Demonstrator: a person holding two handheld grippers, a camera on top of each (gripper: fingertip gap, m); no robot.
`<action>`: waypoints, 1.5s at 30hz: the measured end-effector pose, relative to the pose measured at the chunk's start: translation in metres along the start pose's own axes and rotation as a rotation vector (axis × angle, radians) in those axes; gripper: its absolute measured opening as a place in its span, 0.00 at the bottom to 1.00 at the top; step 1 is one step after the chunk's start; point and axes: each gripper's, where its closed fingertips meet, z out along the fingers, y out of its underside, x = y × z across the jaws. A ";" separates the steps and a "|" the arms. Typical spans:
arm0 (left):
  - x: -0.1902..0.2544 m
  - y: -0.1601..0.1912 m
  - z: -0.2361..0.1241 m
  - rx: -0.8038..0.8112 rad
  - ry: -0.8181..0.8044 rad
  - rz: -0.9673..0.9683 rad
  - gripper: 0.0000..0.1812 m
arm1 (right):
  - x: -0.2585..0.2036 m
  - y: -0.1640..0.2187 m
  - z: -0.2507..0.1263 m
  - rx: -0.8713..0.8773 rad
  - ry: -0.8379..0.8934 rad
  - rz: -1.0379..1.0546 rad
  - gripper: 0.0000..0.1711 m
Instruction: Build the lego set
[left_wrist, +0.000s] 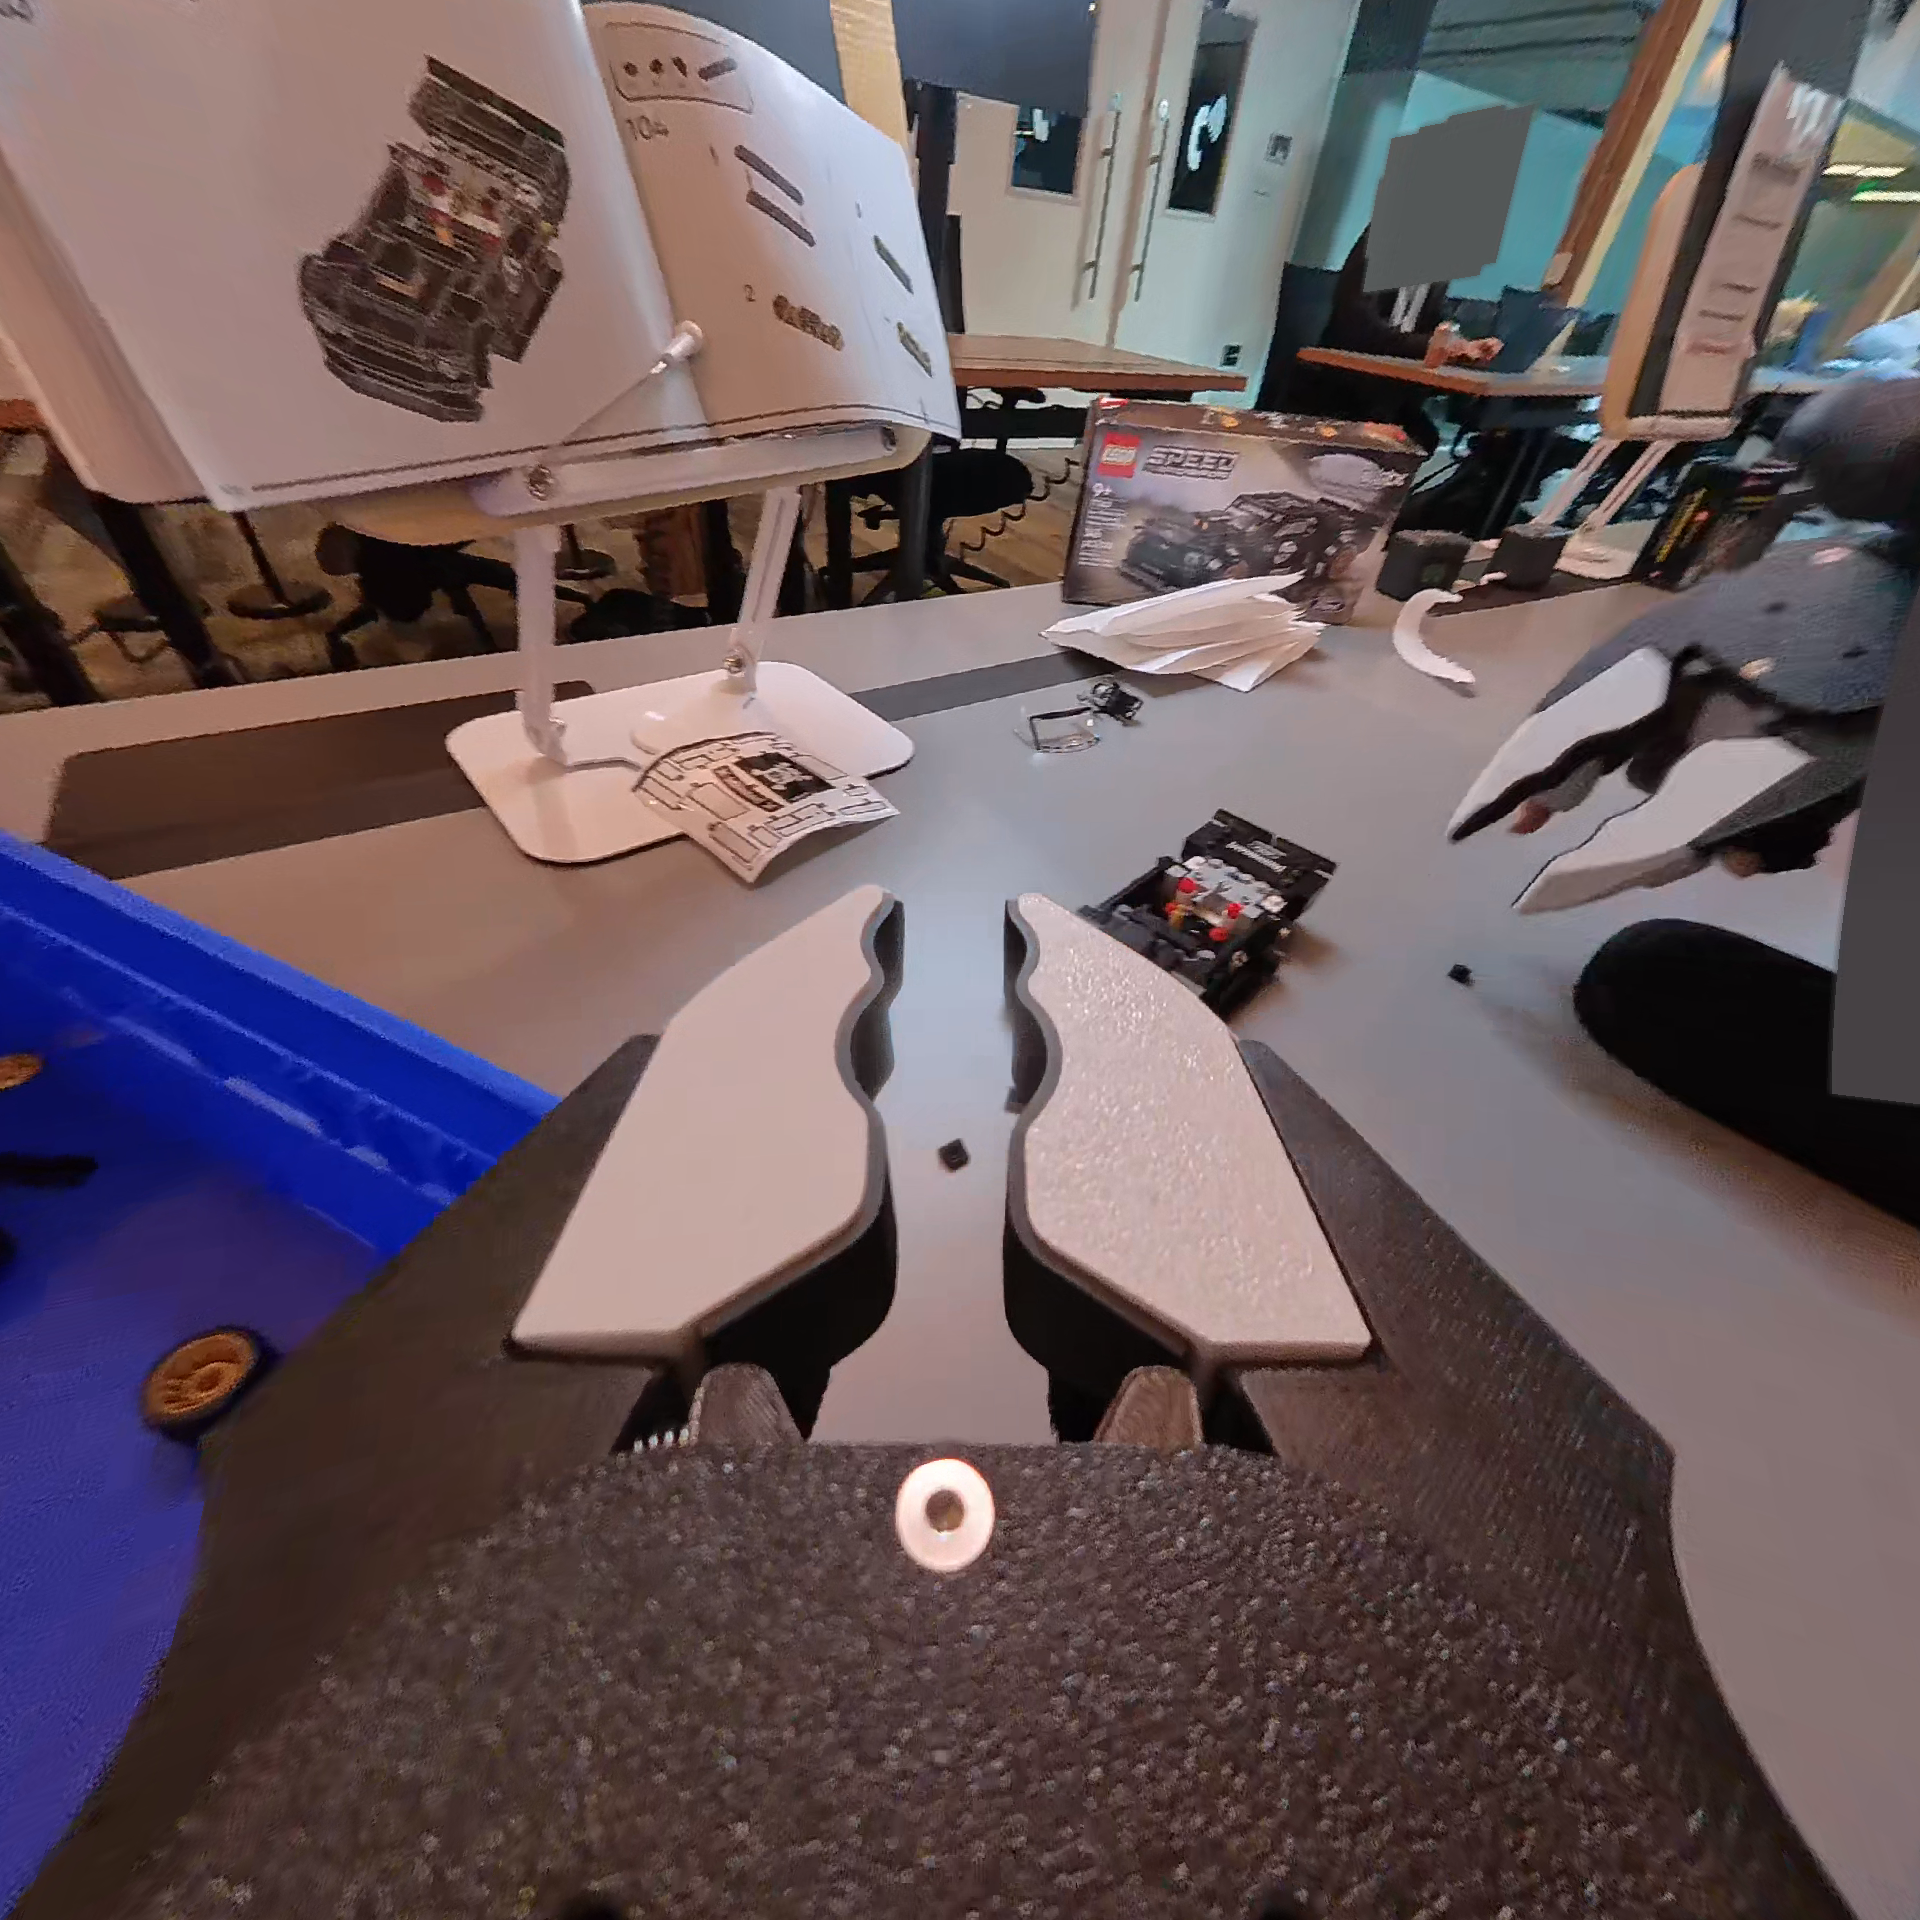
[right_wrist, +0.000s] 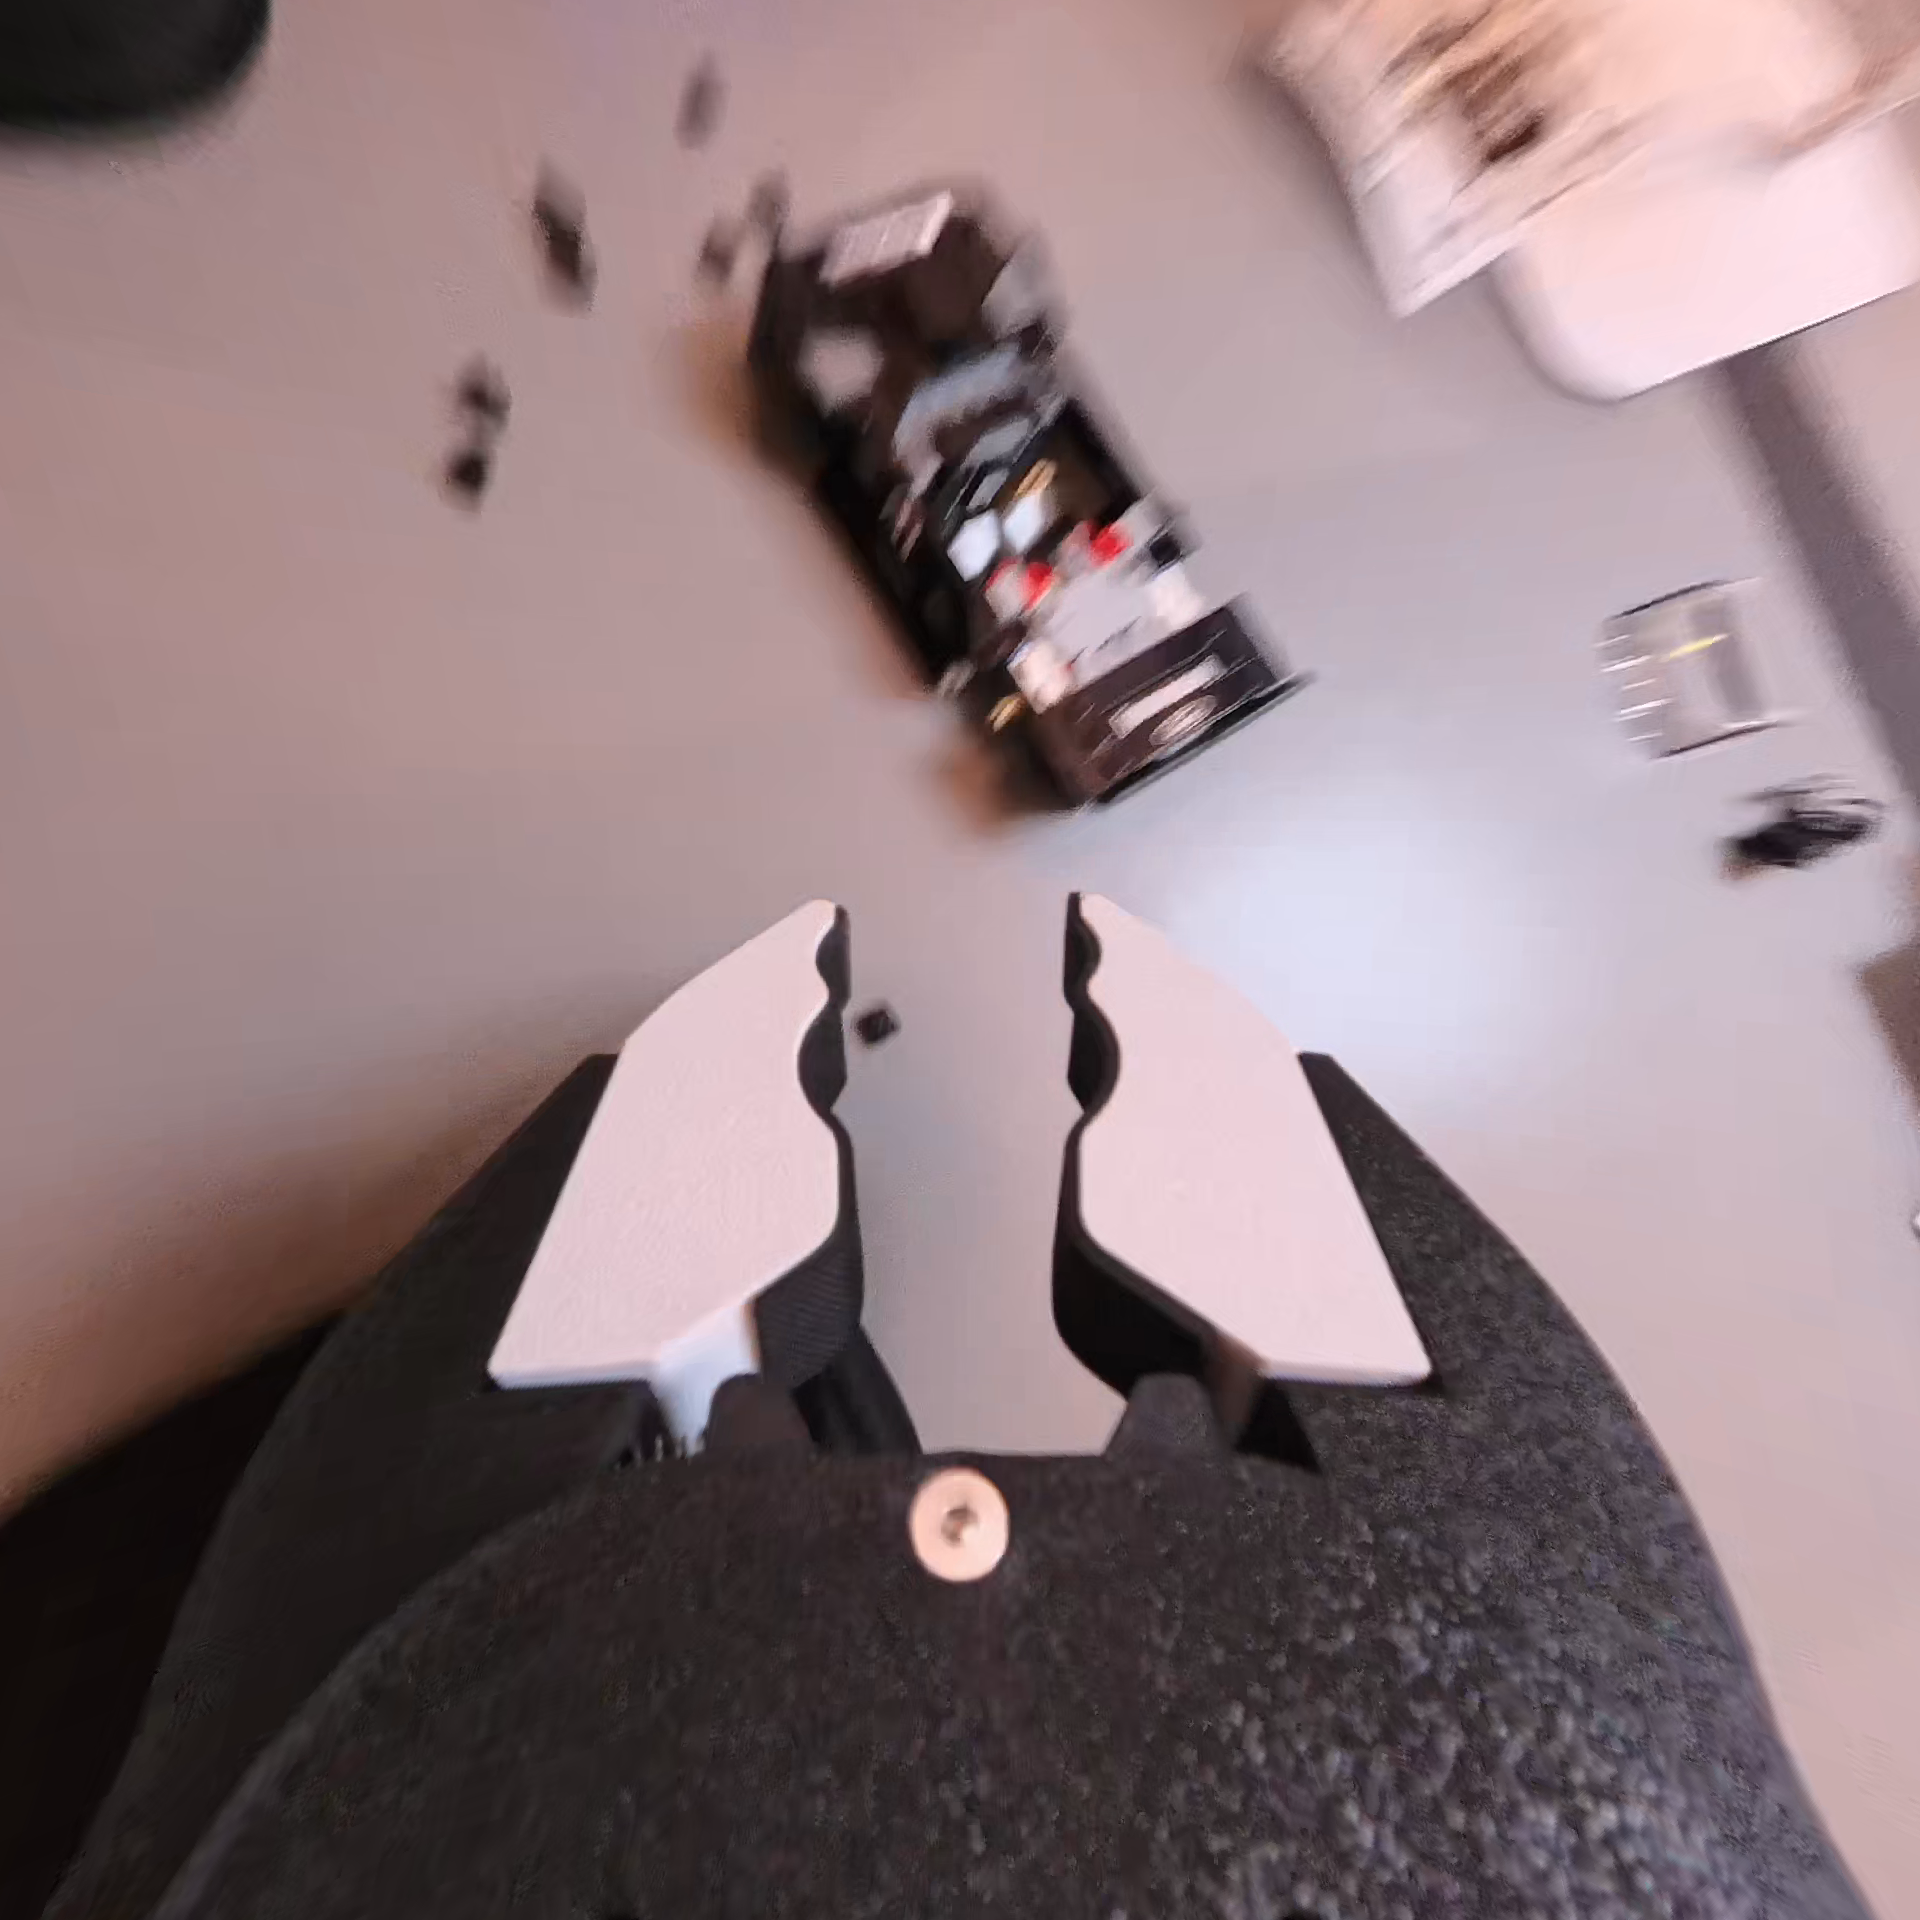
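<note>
A partly built black lego car (left_wrist: 1210, 906) with grey and red parts lies on the grey table (left_wrist: 1195, 1195); it shows blurred in the right wrist view (right_wrist: 1018, 499). My left gripper (left_wrist: 951, 909) is open and empty, above the table left of the car, with a small black piece (left_wrist: 952, 1154) lying below between its fingers. My right gripper (right_wrist: 956, 914) is open and empty, short of the car, with a tiny black piece (right_wrist: 873, 1023) by its left finger. It also shows in the left wrist view (left_wrist: 1496, 862), right of the car.
A blue bin (left_wrist: 156, 1195) with gold-hubbed wheels (left_wrist: 203, 1382) sits at left. An instruction booklet on a white stand (left_wrist: 665, 748), a sticker sheet (left_wrist: 758, 800), the set's box (left_wrist: 1247, 509), white paper bags (left_wrist: 1195, 629) and several loose black pieces (right_wrist: 561, 249) lie around. My hands' fingertips stand some 30 cm from each other.
</note>
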 end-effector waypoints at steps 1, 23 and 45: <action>-0.004 -0.001 -0.002 0.000 -0.014 0.011 0.10 | 0.007 -0.012 -0.007 0.122 0.074 0.060 0.25; -0.248 -0.014 -0.091 -0.616 -0.512 0.258 0.00 | 0.039 -0.011 -0.058 0.639 0.675 0.336 0.00; -0.290 0.125 -0.053 -1.433 -0.048 0.330 0.14 | 0.045 -0.003 -0.049 0.551 0.742 0.319 0.00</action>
